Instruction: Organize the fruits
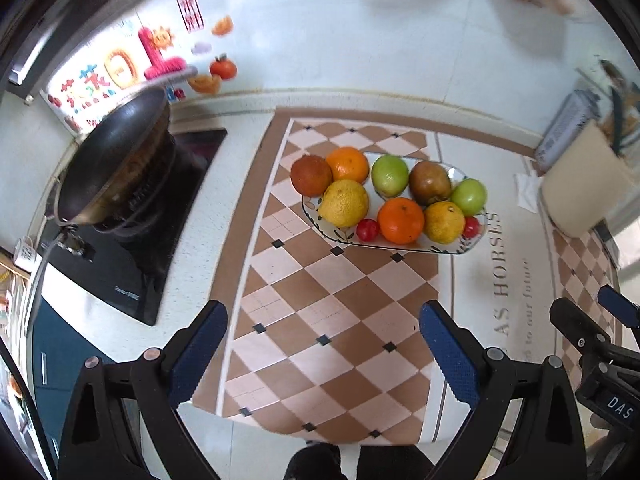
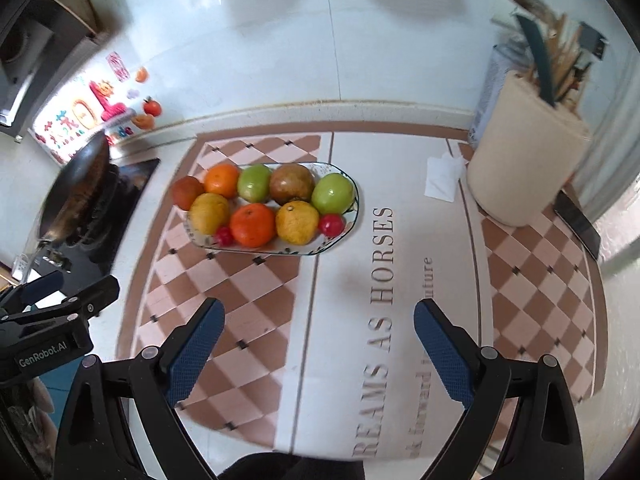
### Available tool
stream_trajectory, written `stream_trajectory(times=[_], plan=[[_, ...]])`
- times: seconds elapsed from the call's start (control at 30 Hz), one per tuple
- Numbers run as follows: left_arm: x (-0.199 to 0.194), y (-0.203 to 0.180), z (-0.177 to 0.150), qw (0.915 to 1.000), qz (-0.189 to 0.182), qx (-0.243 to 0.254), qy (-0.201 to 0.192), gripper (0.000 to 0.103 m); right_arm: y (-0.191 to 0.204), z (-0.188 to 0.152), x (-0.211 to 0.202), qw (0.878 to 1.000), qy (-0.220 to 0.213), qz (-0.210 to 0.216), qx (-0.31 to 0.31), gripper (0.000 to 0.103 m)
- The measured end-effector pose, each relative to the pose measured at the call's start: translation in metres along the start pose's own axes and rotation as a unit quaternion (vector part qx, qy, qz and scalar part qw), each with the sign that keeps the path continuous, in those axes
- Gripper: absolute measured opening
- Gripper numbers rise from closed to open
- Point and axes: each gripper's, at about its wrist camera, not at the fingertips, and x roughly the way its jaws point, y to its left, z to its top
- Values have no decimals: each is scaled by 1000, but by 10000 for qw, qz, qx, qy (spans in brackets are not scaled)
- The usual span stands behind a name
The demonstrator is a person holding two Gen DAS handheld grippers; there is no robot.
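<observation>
over checkered bench mat (image 1: pixel 332 320), fruits (image 1: pixel 400 220) all sitting on oval plate (image 1: pixel 340 236) near stove; with left gripper (image 1: pixel 324 352) and right gripper (image 2: pixel 316 348) both wide open, empty, well apart from plate: keep clear, check none near rim.

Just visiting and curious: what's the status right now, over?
Left gripper open, empty. Right gripper open, empty. Fruits all on plate, one red-brown fruit at its edge. Nothing in the way.
</observation>
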Motion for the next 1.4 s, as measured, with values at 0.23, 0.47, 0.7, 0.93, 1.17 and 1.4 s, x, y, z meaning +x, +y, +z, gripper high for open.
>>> stream_trajectory(times=[0.23, 0.47, 0.7, 0.93, 1.17, 1.4], plan=[[-75, 17, -39, 9978, -220, 279, -566, 98, 27, -49, -91, 9982, -590, -64, 89, 98], [-135, 31, -79, 9937, -378, 463, -949, 98, 45, -99, -169, 9944, -1009, -188, 236, 99], [-187, 39, -107, 9894, -520, 459, -1274, 98, 54, -132, -227, 9915, -1277, -117, 230, 99], [-218, 40, -122, 9863, -479, 358, -1537, 98, 56, -142, -259, 9892, -1463, 3, 106, 100], [-221, 38, -128, 9867, -460, 251, -1541, 98, 51, -139, -267, 9889, -1486, 41, 38, 100], [-209, 36, -121, 9878, -396, 111, -1504, 98, 45, -123, -250, 9897, -1432, 14, -1, 100]])
